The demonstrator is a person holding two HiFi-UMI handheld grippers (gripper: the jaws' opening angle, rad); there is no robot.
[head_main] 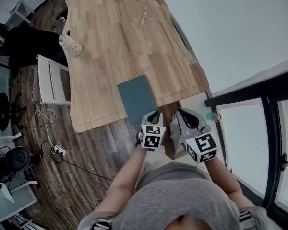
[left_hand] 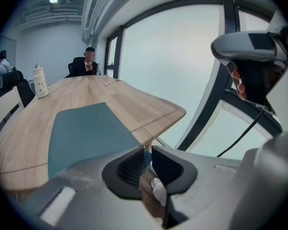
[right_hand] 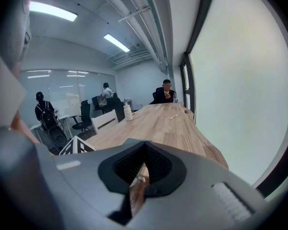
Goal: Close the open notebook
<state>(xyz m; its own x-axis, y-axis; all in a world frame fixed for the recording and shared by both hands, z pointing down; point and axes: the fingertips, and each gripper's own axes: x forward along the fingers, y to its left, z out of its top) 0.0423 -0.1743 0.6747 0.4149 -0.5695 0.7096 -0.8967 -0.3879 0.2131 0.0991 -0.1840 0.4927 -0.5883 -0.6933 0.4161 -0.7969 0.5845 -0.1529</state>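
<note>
The notebook [head_main: 137, 98] lay shut, teal cover up, flat at the near edge of the table [head_main: 110, 42]. The left claw [head_main: 153, 116] hung at its near corner, jaws slightly apart with nothing gripped. The right claw [head_main: 184, 116] beside it was closed and empty. Farther along stood a bottle [head_main: 72, 45] and a small pen-like thing [head_main: 143, 18], well apart. A white chair [head_main: 52, 79] flanked the table.
</note>
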